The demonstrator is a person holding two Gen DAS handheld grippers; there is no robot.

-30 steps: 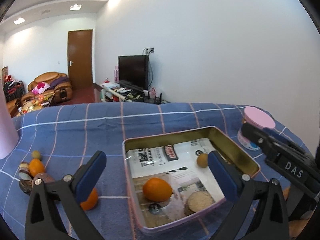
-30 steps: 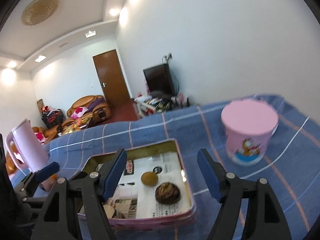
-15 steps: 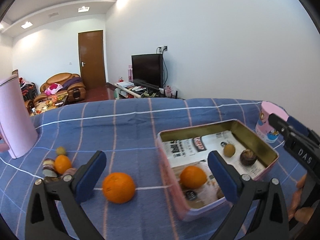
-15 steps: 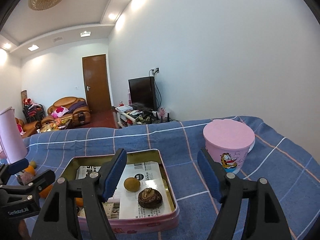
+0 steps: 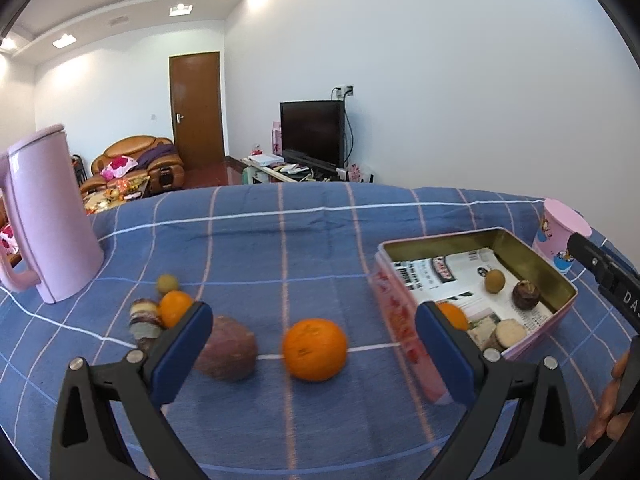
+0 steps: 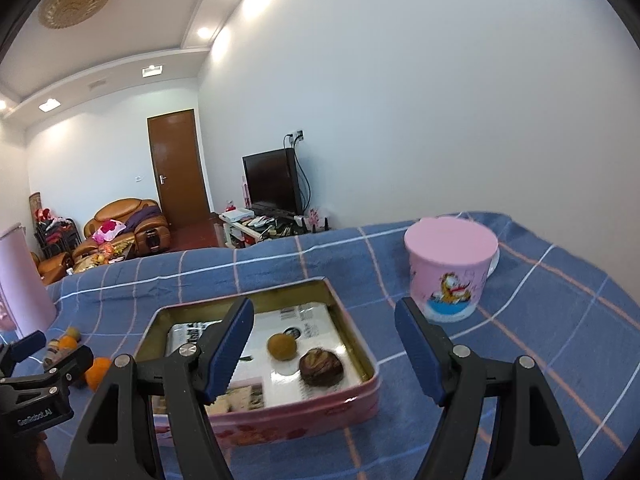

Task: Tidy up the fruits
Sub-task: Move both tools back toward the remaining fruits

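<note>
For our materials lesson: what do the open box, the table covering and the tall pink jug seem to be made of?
Box: likely tin-plated metal, with a shiny gold inner wall and printed pink outside.
Table covering: woven fabric, matte, wrinkled blue plaid.
Jug: probably plastic, smooth with a soft sheen.

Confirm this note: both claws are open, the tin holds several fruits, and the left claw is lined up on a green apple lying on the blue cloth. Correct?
One error: the left claw faces an orange, not a green apple, per the left wrist view. The rest stands.
</note>
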